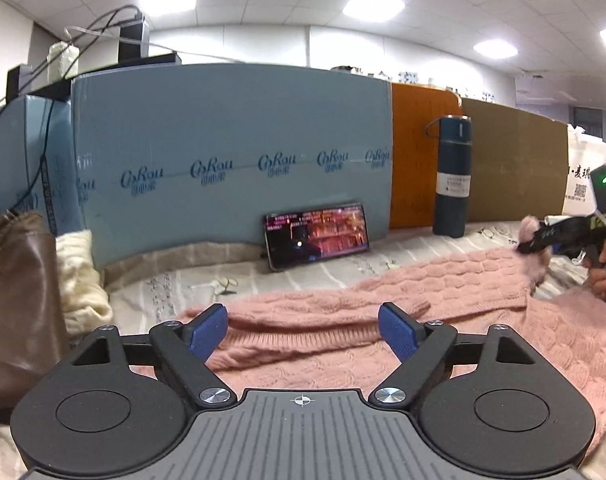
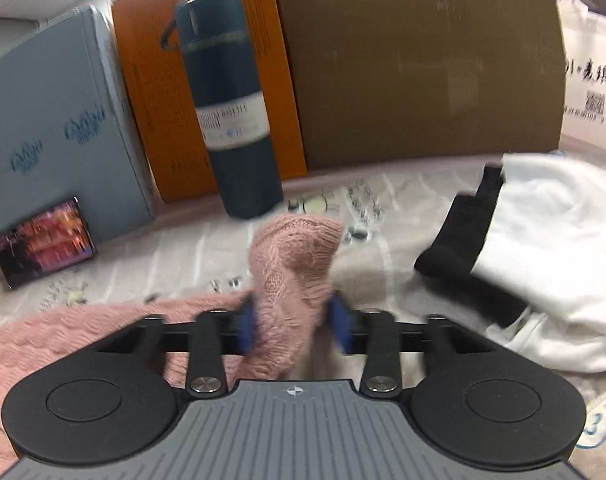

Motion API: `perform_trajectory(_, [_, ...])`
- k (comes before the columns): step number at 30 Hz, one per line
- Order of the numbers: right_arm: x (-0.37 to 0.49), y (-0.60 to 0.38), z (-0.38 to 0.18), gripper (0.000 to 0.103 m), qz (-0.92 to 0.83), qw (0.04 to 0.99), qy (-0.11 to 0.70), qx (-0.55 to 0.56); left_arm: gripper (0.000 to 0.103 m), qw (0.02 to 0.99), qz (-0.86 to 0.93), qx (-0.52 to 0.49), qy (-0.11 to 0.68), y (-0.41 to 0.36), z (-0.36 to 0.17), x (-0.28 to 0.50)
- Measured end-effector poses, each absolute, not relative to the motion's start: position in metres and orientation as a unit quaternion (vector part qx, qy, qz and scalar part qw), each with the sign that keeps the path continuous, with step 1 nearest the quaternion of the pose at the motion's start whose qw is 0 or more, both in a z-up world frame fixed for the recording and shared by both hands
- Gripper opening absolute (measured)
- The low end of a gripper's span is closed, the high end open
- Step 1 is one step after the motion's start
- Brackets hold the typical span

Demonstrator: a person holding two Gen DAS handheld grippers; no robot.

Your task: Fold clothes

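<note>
A pink knitted sweater [image 1: 383, 304] lies spread on the patterned sheet [image 1: 183, 280]. My left gripper [image 1: 303, 330] is open, its blue pads either side of the sweater's ribbed edge, just above it. My right gripper [image 2: 295, 326] is shut on the sweater's sleeve cuff [image 2: 295, 264], which bunches up between the blue pads. In the left wrist view the right gripper [image 1: 521, 248] shows at the far right, holding that sleeve lifted off the sheet.
A dark blue flask [image 1: 453, 176] and a lit phone [image 1: 317, 234] stand at the back against blue, orange and brown boards. A brown bag [image 1: 19, 300] and cream knit [image 1: 81, 276] lie left. White and black clothes [image 2: 543, 248] lie right.
</note>
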State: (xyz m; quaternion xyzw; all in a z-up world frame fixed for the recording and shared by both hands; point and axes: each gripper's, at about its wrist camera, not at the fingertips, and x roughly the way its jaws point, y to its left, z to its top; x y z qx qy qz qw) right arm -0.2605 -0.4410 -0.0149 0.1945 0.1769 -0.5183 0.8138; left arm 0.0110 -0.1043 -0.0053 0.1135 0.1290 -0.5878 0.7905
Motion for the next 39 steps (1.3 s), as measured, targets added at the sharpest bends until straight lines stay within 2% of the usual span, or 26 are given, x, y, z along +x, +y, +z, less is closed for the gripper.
perform_trajectory(2, [-0.265,-0.436,-0.010,0.026,-0.534,0.809,0.170,0.176,0.085,0.790,-0.587,0.114,0.132,-0.104,-0.007,0.011])
perform_trajectory(3, [-0.267,-0.435,-0.008,0.031,-0.540,0.806,0.170,0.174,0.085,0.790,-0.588,0.113,0.133,-0.104,-0.008,0.011])
perform_trajectory(4, [-0.269,-0.434,-0.006,0.050,-0.546,0.802,0.170,0.171,0.085,0.790,-0.587,0.114,0.134,-0.104,-0.009,0.011])
perform_trajectory(6, [-0.274,-0.433,-0.002,0.072,-0.558,0.795,0.170,0.167,0.085,0.790,-0.587,0.115,0.134,-0.104,-0.009,0.011])
perform_trajectory(11, [-0.286,-0.429,0.007,0.071,-0.587,0.777,0.170,0.155,0.085,0.788,-0.589,0.114,0.137,-0.104,-0.010,0.012])
perform_trajectory(13, [-0.290,-0.435,0.002,0.071,-0.570,0.778,0.191,0.180,0.085,0.783,-0.595,0.115,0.138,-0.105,-0.010,0.012])
perform_trajectory(18, [-0.272,-0.440,-0.024,0.070,-0.591,0.745,0.275,0.141,0.085,0.753,-0.637,0.103,0.127,-0.099,-0.007,0.005])
perform_trajectory(24, [-0.278,-0.426,-0.006,0.072,-0.610,0.746,0.234,0.132,0.085,0.688,-0.707,0.103,0.127,-0.097,0.000,-0.018])
perform_trajectory(27, [-0.288,-0.404,0.012,0.083,-0.612,0.755,0.195,0.129,0.085,0.658,-0.723,0.160,0.136,-0.109,-0.006,-0.046])
perform_trajectory(29, [-0.298,-0.389,0.017,0.083,-0.603,0.764,0.176,0.145,0.080,0.650,-0.720,0.194,0.148,-0.117,-0.016,-0.057])
perform_trajectory(30, [-0.303,-0.382,0.019,0.083,-0.599,0.768,0.167,0.153,0.053,0.646,-0.719,0.201,0.161,-0.121,-0.019,-0.057])
perform_trajectory(31, [-0.307,-0.375,0.020,0.083,-0.595,0.770,0.162,0.162,0.021,0.641,-0.719,0.201,0.180,-0.123,-0.021,-0.053])
perform_trajectory(34, [-0.326,-0.355,0.016,0.083,-0.595,0.766,0.155,0.188,0.006,0.664,-0.704,0.155,0.199,-0.113,-0.018,-0.037])
perform_trajectory(39, [-0.358,-0.327,0.001,0.083,-0.600,0.753,0.148,0.226,0.006,0.699,-0.702,0.048,0.131,-0.063,0.010,-0.028])
